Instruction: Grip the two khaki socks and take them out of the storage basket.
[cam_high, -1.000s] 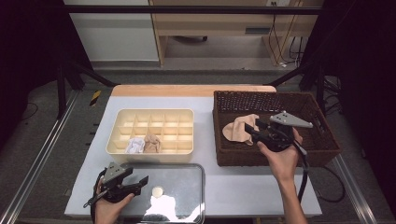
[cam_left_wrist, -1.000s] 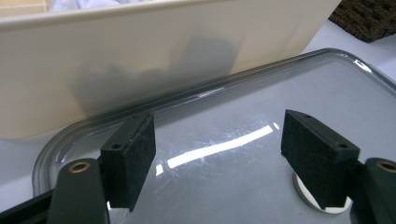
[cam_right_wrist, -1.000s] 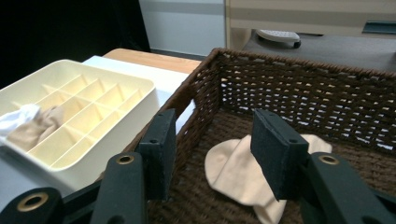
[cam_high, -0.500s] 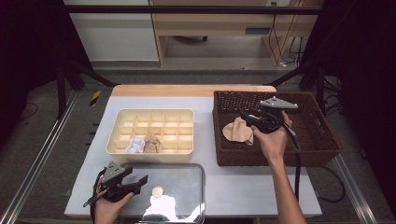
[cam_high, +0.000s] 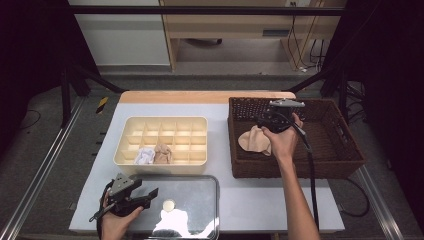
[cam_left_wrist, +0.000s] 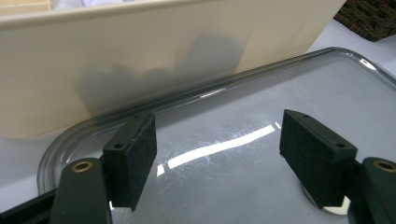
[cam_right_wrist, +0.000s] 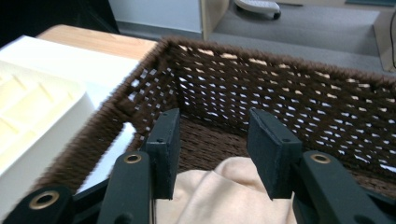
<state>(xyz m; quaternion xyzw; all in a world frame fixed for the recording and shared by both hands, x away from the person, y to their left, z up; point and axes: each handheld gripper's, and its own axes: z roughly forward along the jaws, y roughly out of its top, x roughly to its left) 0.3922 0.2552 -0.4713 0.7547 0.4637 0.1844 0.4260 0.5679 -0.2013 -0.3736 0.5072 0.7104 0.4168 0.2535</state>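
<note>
Two sets of fingers are at work here, and only yours on the right matter for this step: the right gripper hangs inside the wicker basket, its fingers parted, having just been closing a little and easing apart again, with nothing pinched between them yet. The beige cloth lies bunched on the basket floor toward its left wall, and in the right gripper view its upper fold sits just below and between the pads. Lower the gripper straight onto that raised fold so both pads straddle it, and take a good thickness of fabric rather than a thin edge, which would likely slip out on the lift. Keep clear of the woven wall beside you, as a pad could catch on it. Your left gripper rests over the clear lid at the near edge of the desk, fingers spread wide and empty; leave it still. The compartment tray already holds two small bundles in its front row, so plan the lift to clear the basket rim toward it.
</note>
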